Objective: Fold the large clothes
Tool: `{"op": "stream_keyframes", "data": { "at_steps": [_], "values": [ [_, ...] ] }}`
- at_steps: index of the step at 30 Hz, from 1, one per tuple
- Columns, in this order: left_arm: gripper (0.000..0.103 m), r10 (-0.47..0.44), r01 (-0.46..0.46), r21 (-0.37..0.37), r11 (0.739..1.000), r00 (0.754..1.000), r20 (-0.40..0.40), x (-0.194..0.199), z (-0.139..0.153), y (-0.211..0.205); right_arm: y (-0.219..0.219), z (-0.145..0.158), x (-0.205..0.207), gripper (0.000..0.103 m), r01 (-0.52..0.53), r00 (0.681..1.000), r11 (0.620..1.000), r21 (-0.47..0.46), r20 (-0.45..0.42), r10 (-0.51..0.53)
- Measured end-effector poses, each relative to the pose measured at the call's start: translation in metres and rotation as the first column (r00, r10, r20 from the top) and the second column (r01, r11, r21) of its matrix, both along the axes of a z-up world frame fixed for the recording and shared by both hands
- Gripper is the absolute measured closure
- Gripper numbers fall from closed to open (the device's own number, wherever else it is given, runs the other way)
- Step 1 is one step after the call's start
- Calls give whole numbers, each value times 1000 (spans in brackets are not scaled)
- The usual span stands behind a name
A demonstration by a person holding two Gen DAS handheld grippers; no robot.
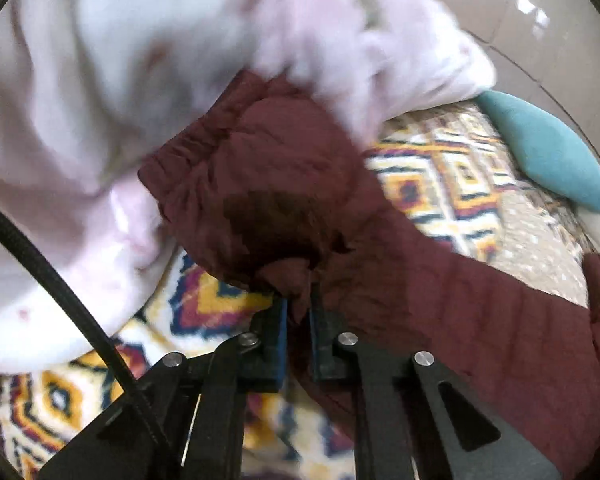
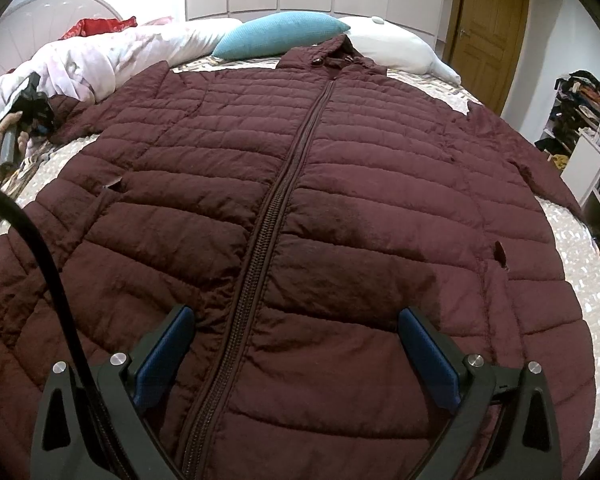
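Left black blue-padded tongs [image 1: 298, 304] are pinched nearly closed on a bunch of maroon quilted jacket sleeve [image 1: 284, 200]; right black blue-padded tongs [image 2: 296, 344] spread wide, holding nothing.

We see the white blanket [image 1: 100, 80] only as a blur in the left wrist view. The coat's [image 2: 300, 200] hem runs off the bottom edge, and its left cuff [image 1: 204, 168] is bunched, the opening hidden. The shelf clutter [image 2: 580, 108] is too small to name.

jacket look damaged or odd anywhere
Yes. The jacket has a small hole near its right side seam, and a darker patch right of the zipper, possibly damp or shadow.
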State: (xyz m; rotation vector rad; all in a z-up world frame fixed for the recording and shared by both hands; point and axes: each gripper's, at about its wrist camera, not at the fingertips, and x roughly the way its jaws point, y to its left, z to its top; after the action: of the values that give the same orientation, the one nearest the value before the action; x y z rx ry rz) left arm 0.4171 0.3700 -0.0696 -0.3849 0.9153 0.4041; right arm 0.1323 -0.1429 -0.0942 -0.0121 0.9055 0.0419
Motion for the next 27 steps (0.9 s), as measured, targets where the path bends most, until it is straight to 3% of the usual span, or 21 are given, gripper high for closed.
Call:
{"op": "stream_keyframes", "data": {
  "at_steps": [5, 8, 11, 12, 14, 17, 18, 20, 21, 23, 27],
  "values": [
    [97, -143, 138, 65, 988, 986, 82, -21, 65, -73, -3, 0, 0, 0, -2, 1000, 1000, 16, 2, 2],
    [97, -294, 286, 73, 955, 946, 136, -34, 102, -144, -7, 0, 0, 0, -4, 1000, 999, 44, 5, 3],
    [97, -443, 442, 44, 896, 881, 164, -46, 119, -224, -9, 1, 0, 0, -5, 1000, 997, 71, 13, 4],
    [97, -505, 509, 18, 860, 848, 162, -50, 119, -261, -10, 1, -1, 0, -5, 1000, 997, 83, 16, 4],
    [97, -573, 580, 1, 815, 804, 160, -58, 116, -306, -15, 2, -2, 0, -6, 1000, 993, 121, 25, 3],
    [94, -695, 703, -22, 710, 706, 136, -69, 105, -376, -23, 3, -5, 0, -7, 999, 982, 187, 40, 0],
    [91, -720, 727, -25, 687, 685, 112, -76, 101, -394, -25, 3, -5, 0, -8, 999, 979, 202, 43, -1],
    [81, -746, 748, -2, 663, 662, 71, -89, 95, -413, -27, 4, -6, 0, -9, 999, 975, 223, 48, -2],
    [67, -753, 753, 17, 657, 656, 57, -98, 93, -418, -27, 4, -6, 0, -10, 999, 973, 230, 49, -2],
    [53, -736, 732, 77, 677, 676, 44, -121, 95, -416, -28, 4, -6, 0, -10, 999, 972, 234, 49, -1],
    [50, -679, 661, 196, 724, 734, 32, -175, 104, -384, -26, 5, -6, 0, -12, 999, 972, 233, 47, 1]
  ]
}}
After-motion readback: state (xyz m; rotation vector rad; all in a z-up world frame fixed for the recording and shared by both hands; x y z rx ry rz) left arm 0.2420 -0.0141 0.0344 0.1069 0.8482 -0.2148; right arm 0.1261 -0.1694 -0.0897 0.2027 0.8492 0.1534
